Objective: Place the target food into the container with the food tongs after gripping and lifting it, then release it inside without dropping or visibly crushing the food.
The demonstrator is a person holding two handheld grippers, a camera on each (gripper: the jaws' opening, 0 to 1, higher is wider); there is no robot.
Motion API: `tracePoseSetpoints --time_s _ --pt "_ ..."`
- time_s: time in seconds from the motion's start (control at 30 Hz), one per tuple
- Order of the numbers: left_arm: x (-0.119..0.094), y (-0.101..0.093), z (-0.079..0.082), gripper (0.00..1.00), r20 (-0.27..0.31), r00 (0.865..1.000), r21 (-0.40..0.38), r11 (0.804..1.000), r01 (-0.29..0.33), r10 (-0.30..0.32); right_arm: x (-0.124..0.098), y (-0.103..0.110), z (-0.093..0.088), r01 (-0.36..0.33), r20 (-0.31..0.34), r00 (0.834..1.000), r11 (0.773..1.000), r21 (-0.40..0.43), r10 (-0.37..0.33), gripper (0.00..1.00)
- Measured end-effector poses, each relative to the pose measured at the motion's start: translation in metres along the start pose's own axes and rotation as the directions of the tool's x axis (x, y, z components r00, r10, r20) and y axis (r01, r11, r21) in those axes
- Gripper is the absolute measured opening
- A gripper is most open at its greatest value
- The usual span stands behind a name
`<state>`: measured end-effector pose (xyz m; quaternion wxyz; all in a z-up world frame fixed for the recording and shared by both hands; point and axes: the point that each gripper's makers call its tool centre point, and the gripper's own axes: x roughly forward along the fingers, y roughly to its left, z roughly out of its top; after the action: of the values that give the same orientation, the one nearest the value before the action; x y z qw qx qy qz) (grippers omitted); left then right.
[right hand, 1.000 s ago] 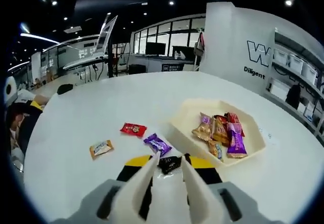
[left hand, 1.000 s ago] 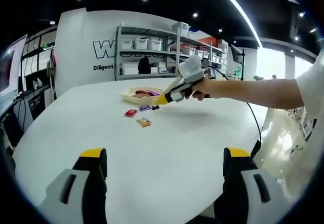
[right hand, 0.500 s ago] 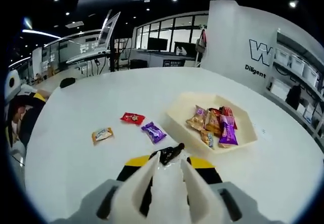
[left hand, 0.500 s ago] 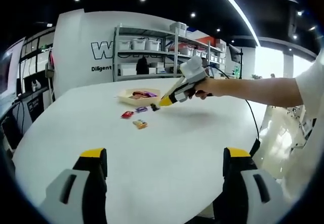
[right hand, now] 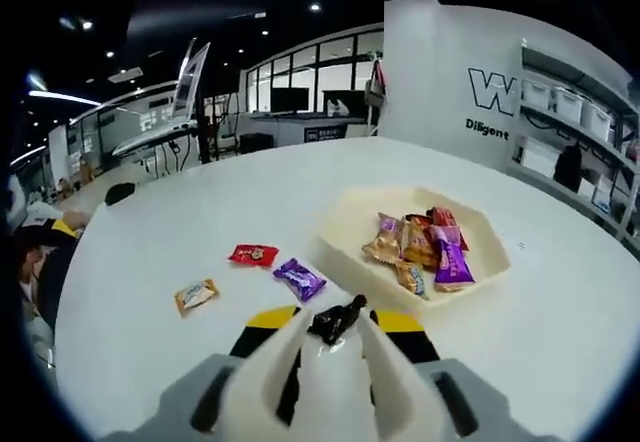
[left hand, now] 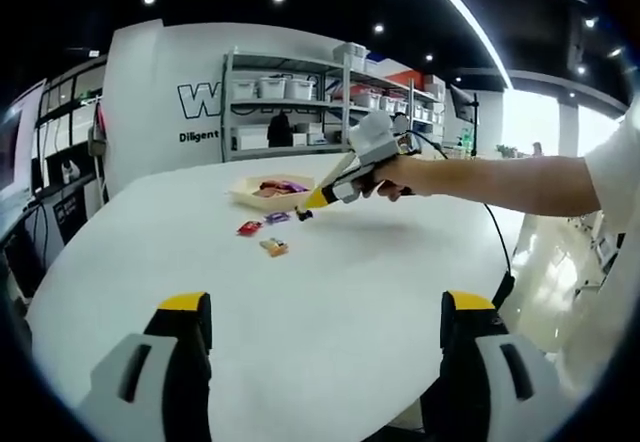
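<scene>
In the left gripper view, the left gripper [left hand: 318,362] stands low over the near edge of the white table [left hand: 300,292], its two jaws spread wide with nothing between them. Well ahead of it, the right gripper [left hand: 308,204] comes in from the right in a person's hand [left hand: 392,175], its pale tongs [left hand: 330,182] slanting down toward the table. At their tip hangs a small dark candy [left hand: 299,214], too small here to tell how it is gripped. Just beyond the tip sits the tray [left hand: 272,191] with wrapped sweets, and nearer to the left gripper lie three loose pieces. A shelf rack [left hand: 300,102] with bins stands behind the table.

The right gripper view gives the close detail. The right gripper [right hand: 334,330] has its tongs [right hand: 285,357] drawn together and pinching the dark candy [right hand: 336,320], which sticks out past their tips, above the table [right hand: 180,212]. Ahead and to the right, near the tips, is the cream tray [right hand: 345,237], holding several gold, red and purple sweets. Ahead to the left lie a purple candy [right hand: 300,279], closest to the tongs, a red candy [right hand: 253,254] beyond it and an orange candy [right hand: 196,294] farthest left.
</scene>
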<state>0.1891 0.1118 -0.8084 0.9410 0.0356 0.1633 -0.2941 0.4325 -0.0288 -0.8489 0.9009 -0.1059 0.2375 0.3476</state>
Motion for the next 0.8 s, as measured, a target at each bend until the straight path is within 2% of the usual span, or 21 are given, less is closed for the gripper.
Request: tracePoseSetpoints --time_s 0.07,0.17,0.43,0.63,0.8 --pt "-0.001 0.002 -0.001 0.94 0.0 1.0 -0.002 1.0 -0.002 0.002 0.0 0.0 0.002 0.016 0.004 1.0 0.998 0.066 -0.016 0.2" --pt "-0.002 0.004 -0.002 0.94 0.002 1.0 -0.007 1.0 -0.003 0.003 0.001 0.002 0.002 0.031 -0.012 0.999 0.994 0.102 -0.029 0.2" --pt "-0.002 0.004 -0.003 0.93 0.01 1.0 -0.014 1.0 0.004 -0.004 0.008 0.002 0.001 0.078 -0.044 0.996 0.99 0.117 -0.073 0.2" --pt "-0.006 0.008 -0.004 0.93 0.016 1.0 -0.023 1.0 -0.004 0.005 0.005 0.005 -0.001 0.075 -0.078 0.995 0.994 0.077 -0.069 0.16" --pt "-0.007 0.005 -0.004 0.93 0.018 1.0 -0.02 1.0 0.002 -0.002 -0.009 0.004 -0.007 0.052 -0.094 0.994 0.999 0.006 -0.052 0.16"
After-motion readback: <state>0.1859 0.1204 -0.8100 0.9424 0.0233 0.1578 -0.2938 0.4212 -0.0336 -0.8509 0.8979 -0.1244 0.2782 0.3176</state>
